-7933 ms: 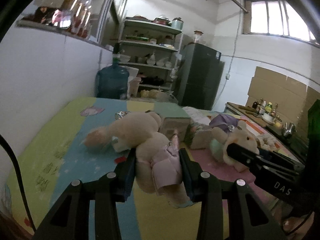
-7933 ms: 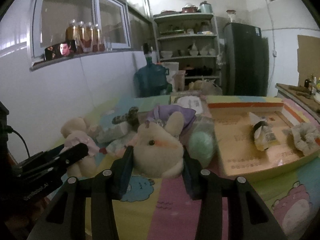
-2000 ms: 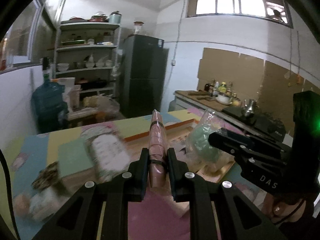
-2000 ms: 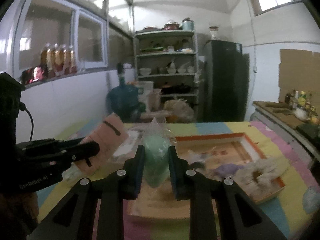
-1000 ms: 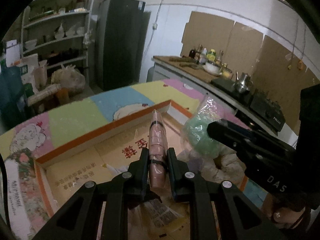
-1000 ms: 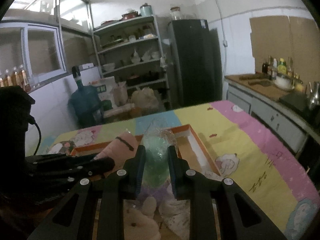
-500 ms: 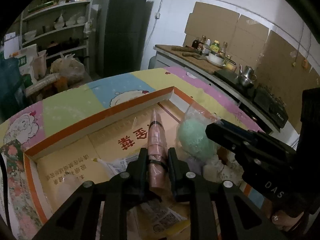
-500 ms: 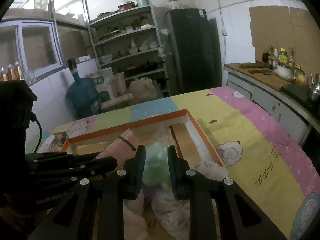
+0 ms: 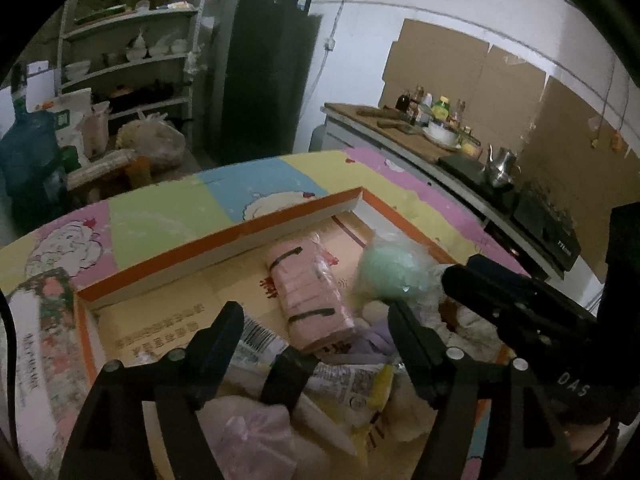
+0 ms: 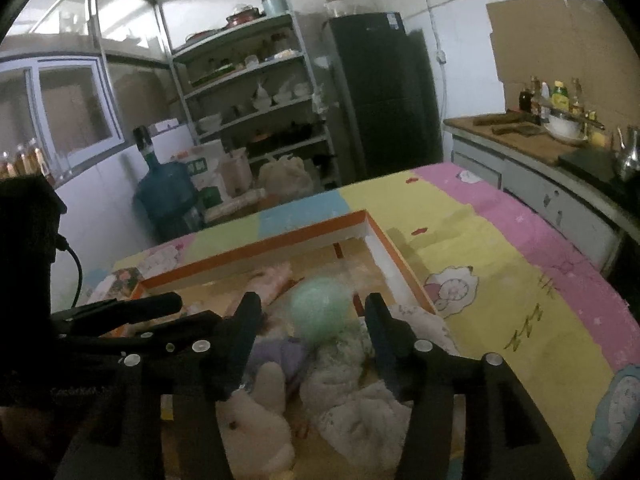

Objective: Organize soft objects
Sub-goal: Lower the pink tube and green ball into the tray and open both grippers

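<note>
An orange-rimmed cardboard tray (image 9: 224, 240) lies on the colourful mat. In it lie a pink folded pack (image 9: 312, 294), a green ball in clear plastic (image 9: 390, 270), a printed packet (image 9: 344, 380) and plush toys. My left gripper (image 9: 316, 320) is open above the tray, the pink pack just beyond its fingers. My right gripper (image 10: 308, 308) is open, the green ball (image 10: 320, 310) lying loose between its fingers over a white rabbit plush (image 10: 260, 416) and a white fluffy item (image 10: 360, 408). The tray rim also shows in the right wrist view (image 10: 280, 240).
A patterned box (image 9: 36, 340) lies left of the tray. The cartoon mat (image 10: 500, 264) covers the table. A counter with bottles and a kettle (image 9: 498, 166) runs on the right. Shelves, a black fridge (image 10: 384, 92) and a water jug (image 10: 166, 196) stand behind.
Both grippers have opened. The pink pack has dropped from the left gripper into the tray. The green ball has dropped from the right gripper onto the toys.
</note>
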`<state>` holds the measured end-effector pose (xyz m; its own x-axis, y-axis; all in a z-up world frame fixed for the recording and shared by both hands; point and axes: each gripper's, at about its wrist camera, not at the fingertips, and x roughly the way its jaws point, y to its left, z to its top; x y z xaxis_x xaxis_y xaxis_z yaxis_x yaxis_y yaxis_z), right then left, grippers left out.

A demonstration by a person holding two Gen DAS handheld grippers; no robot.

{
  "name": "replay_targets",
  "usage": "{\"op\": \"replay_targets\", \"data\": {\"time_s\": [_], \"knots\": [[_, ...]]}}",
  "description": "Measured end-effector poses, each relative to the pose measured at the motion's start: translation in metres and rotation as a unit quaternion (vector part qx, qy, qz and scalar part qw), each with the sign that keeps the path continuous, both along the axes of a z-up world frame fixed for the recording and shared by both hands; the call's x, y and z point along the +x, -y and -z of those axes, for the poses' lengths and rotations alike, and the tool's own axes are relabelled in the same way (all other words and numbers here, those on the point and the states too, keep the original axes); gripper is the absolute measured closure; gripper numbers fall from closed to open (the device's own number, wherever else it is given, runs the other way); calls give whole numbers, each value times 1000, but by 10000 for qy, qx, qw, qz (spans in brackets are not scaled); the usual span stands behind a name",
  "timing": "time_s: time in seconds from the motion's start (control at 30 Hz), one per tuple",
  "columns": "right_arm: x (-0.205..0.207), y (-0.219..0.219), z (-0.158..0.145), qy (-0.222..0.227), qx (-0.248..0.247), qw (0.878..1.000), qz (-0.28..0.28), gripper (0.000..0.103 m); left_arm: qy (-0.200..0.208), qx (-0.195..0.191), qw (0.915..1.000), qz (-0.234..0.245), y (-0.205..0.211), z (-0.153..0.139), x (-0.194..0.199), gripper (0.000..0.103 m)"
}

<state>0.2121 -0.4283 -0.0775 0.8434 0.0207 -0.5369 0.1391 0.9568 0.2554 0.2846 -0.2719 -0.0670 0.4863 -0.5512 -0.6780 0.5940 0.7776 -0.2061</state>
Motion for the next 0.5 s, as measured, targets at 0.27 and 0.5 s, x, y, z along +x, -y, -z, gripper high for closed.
{"op": "replay_targets", "data": {"time_s": [0.27,0.5], "knots": [[-36,-26,-32,353,-317,9980,411,38,515,-578,9970,-97,-41,-37,-31,23],[-63,-78,-50,582,-359,9971,346,35,1103,-542,9917,-388,-87,-69,-63,19]]}}
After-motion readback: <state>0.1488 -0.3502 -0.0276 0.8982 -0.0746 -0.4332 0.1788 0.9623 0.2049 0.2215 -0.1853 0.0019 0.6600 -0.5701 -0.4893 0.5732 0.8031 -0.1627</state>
